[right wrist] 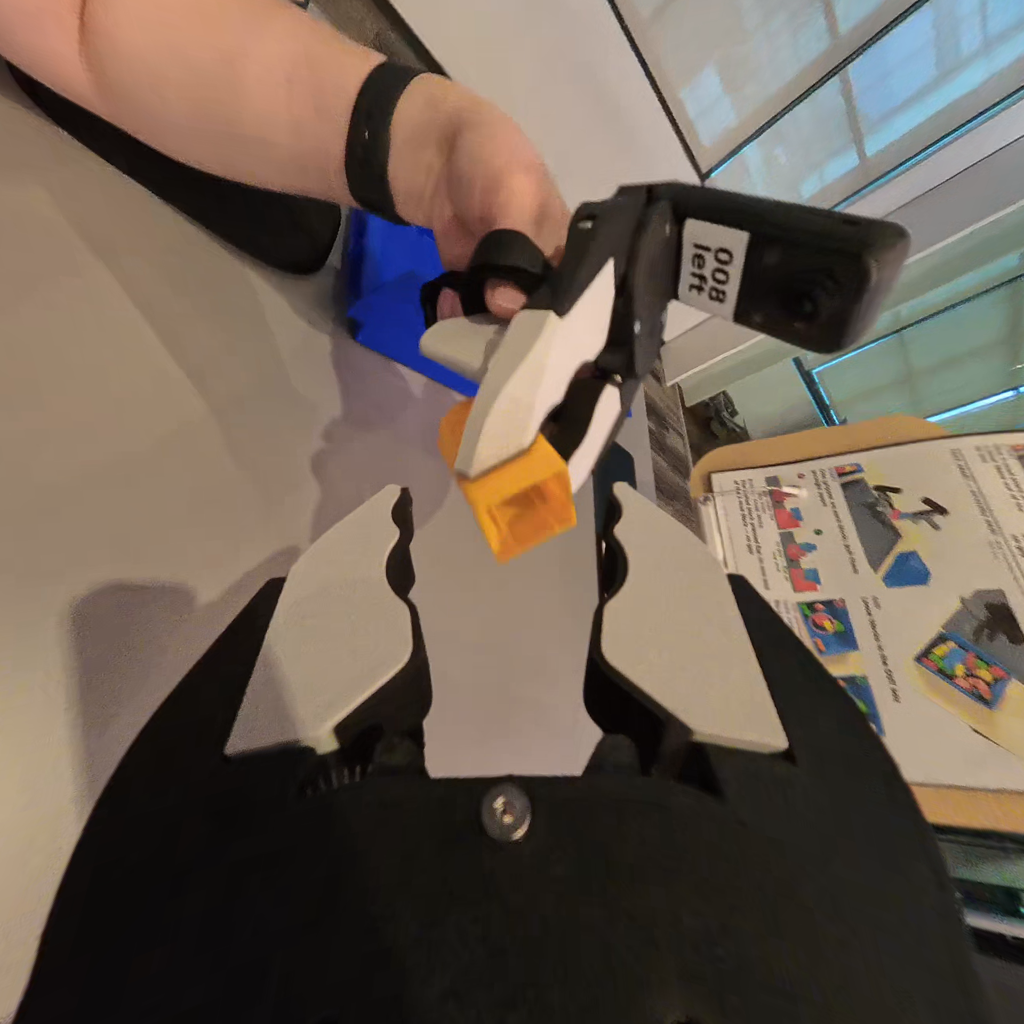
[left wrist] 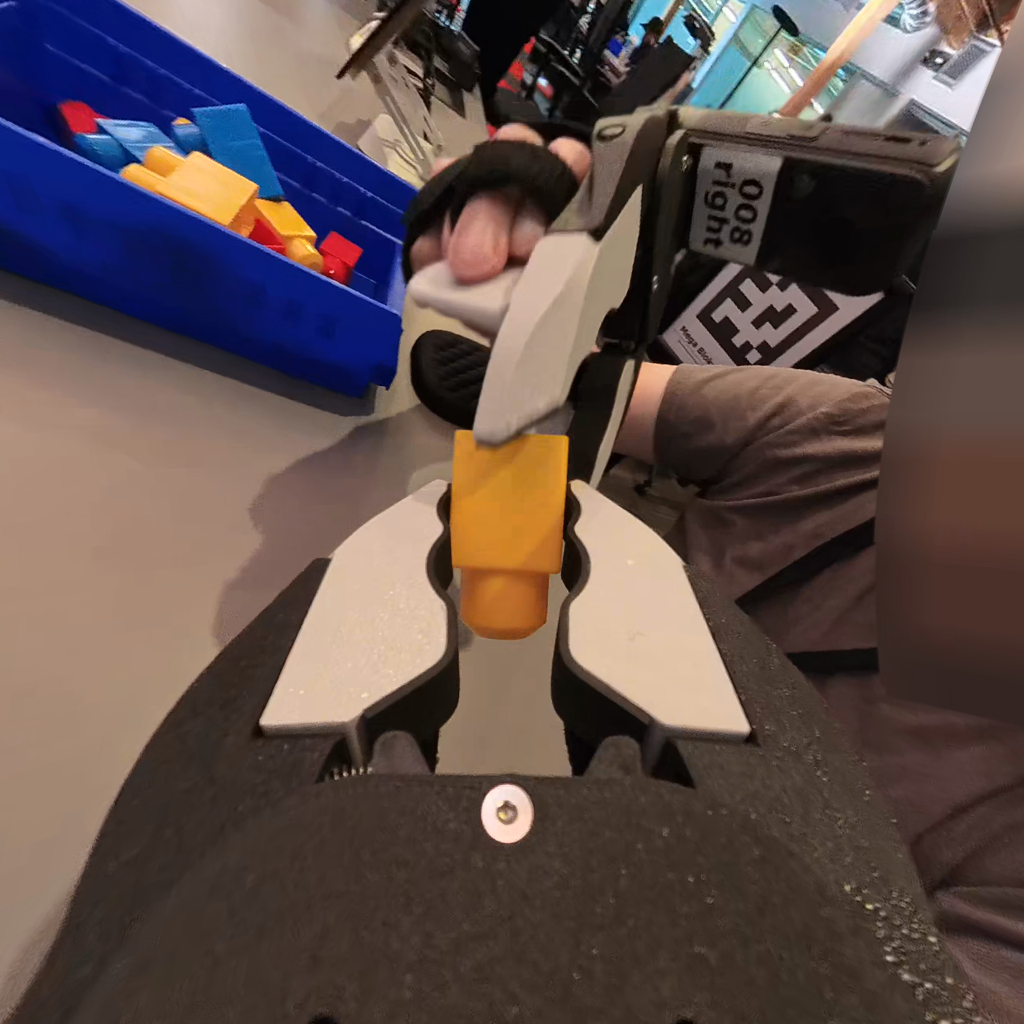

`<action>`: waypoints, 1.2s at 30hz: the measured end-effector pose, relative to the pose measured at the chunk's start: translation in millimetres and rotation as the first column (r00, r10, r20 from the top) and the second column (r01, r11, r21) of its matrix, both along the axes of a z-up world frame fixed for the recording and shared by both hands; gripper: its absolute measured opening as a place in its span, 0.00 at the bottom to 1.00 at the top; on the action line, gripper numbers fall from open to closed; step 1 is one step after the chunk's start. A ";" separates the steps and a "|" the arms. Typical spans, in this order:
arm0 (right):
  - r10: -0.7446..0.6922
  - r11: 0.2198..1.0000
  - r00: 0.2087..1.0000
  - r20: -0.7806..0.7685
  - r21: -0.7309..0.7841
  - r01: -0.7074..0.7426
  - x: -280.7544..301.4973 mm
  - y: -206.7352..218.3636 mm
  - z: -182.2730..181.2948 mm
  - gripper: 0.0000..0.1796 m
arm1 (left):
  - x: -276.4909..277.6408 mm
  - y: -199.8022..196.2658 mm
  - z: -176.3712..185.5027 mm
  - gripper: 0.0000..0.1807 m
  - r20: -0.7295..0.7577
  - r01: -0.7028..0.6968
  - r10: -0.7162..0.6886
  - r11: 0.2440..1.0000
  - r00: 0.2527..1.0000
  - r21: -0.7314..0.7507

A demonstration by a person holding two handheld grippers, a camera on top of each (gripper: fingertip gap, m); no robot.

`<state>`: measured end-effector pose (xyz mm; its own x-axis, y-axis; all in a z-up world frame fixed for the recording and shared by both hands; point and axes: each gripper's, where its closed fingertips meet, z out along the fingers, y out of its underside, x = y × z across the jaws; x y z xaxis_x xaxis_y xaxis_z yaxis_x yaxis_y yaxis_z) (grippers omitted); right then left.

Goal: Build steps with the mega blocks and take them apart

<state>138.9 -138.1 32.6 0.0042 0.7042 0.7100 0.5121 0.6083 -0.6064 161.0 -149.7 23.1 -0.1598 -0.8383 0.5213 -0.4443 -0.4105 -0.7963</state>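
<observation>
Blue bin (left wrist: 183,266) blocks the left; table (left wrist: 138,498) beside it lies bare.

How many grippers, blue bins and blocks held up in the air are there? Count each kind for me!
Grippers: 2 (left gripper, right gripper)
Blue bin: 1
Orange block held in the air: 1
Total: 4
The loose blocks in the bin overlap too much to count.

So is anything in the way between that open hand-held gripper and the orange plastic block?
Nothing visible. The right hand-held gripper is open, with only bare grey table between its fingers and the orange plastic block, which the left hand-held gripper holds clamped.
</observation>
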 end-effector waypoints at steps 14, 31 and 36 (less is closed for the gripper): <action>-0.590 0.756 0.803 -0.082 -0.406 0.514 237.5 110.0 17.9 0.21 | -69.2 67.5 56.3 0.37 0.150 -0.388 0.362 0.895 0.920 0.219; -0.797 0.506 0.598 0.087 -0.443 0.740 289.8 160.0 -42.0 0.32 | -259.3 179.1 -65.6 0.35 -0.460 -0.743 0.810 0.550 0.363 0.383; -0.781 0.512 0.607 0.145 -0.408 0.756 280.0 160.6 -51.8 0.32 | -267.0 165.0 -105.3 0.30 -0.661 -0.720 0.700 0.602 0.269 0.345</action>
<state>418.9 22.5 -19.1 0.7084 0.6113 0.3530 0.6226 -0.3055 -0.7204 -105.9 15.3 -82.2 0.8940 -0.4170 0.1638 -0.3335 -0.8635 -0.3782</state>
